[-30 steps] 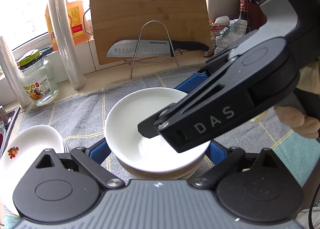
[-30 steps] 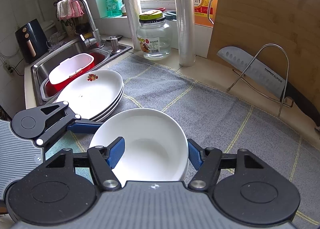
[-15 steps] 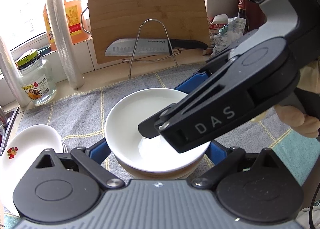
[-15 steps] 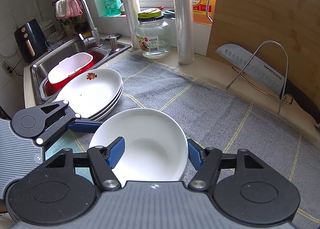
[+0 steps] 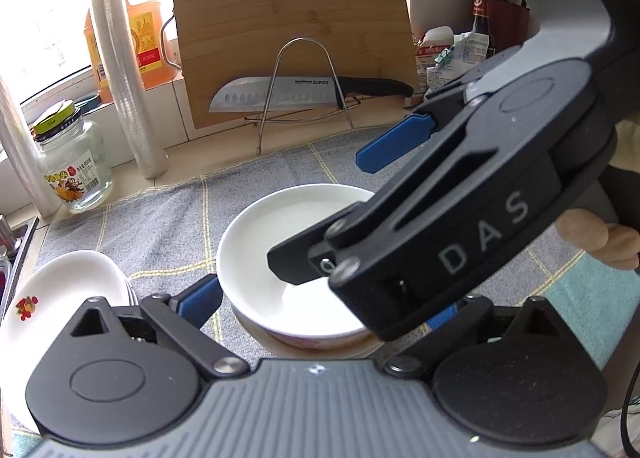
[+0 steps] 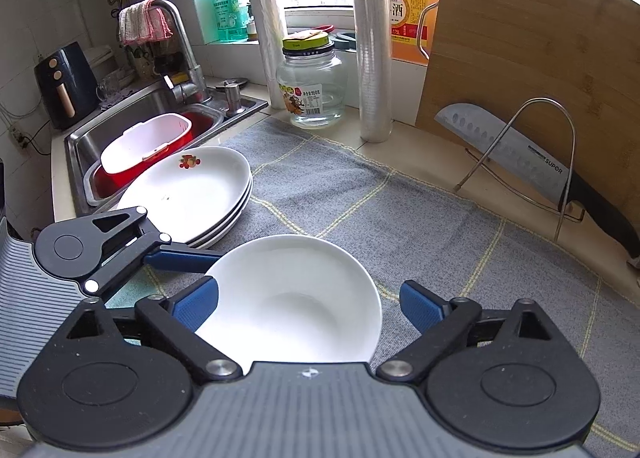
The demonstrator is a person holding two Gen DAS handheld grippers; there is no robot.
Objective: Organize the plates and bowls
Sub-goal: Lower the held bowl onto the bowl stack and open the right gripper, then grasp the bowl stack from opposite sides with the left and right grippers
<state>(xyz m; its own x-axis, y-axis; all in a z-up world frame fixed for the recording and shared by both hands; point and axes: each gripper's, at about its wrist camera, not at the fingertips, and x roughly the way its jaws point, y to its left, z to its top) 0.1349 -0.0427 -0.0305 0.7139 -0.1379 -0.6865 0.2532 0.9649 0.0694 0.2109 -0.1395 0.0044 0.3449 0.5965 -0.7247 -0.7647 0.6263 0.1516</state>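
A white bowl [image 6: 292, 298] is sat on the grey checked cloth [image 6: 400, 218], on top of another dish whose rim is just visible underneath from the left view. The right gripper [image 6: 308, 304] is being opened, its blue pads [image 6: 420, 304] spread to either side of the bowl and clear of the rim. The left gripper [image 5: 320, 306] is also being opened around the same bowl, nothing clamped. A stack of white plates [image 6: 192, 194] is parked beside the sink [image 6: 132, 118].
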